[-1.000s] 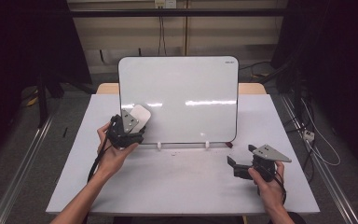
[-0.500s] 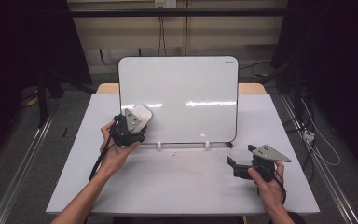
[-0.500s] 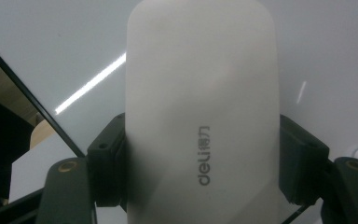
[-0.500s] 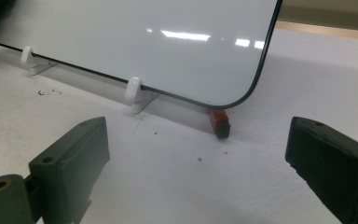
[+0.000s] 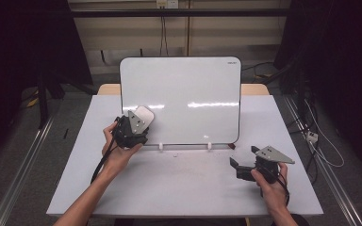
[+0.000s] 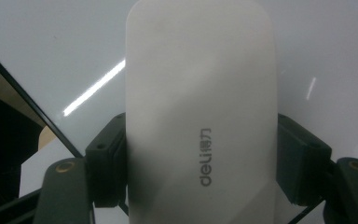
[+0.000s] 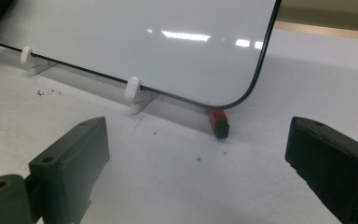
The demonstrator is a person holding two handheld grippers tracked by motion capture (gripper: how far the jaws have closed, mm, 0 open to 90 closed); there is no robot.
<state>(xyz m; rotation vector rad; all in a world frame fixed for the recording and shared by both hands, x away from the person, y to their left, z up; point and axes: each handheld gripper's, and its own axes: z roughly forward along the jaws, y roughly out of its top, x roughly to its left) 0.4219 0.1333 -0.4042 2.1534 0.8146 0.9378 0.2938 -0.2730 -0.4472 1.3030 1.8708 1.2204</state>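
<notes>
At the lower left of the glossy white rectangular whiteboard (image 5: 180, 100), the left gripper (image 5: 133, 128) has crept rightward, jaws clamped on the rounded white plastic eraser (image 6: 200, 112) pressed to the board, suggesting wiping underway. Lower right, the right gripper (image 5: 245, 165) remains idle, jaws wide, near a small red-and-black marker (image 7: 218, 122) beneath the board's corner.

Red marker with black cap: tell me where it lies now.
In the right gripper view, the red marker with black cap lies on the white table, tucked under the whiteboard's rounded lower corner, beyond the open right gripper.

The left gripper (image 5: 139, 123) (clamping the eraser (image 5: 142, 115)) has edged right along the whiteboard (image 5: 188, 94).
</notes>
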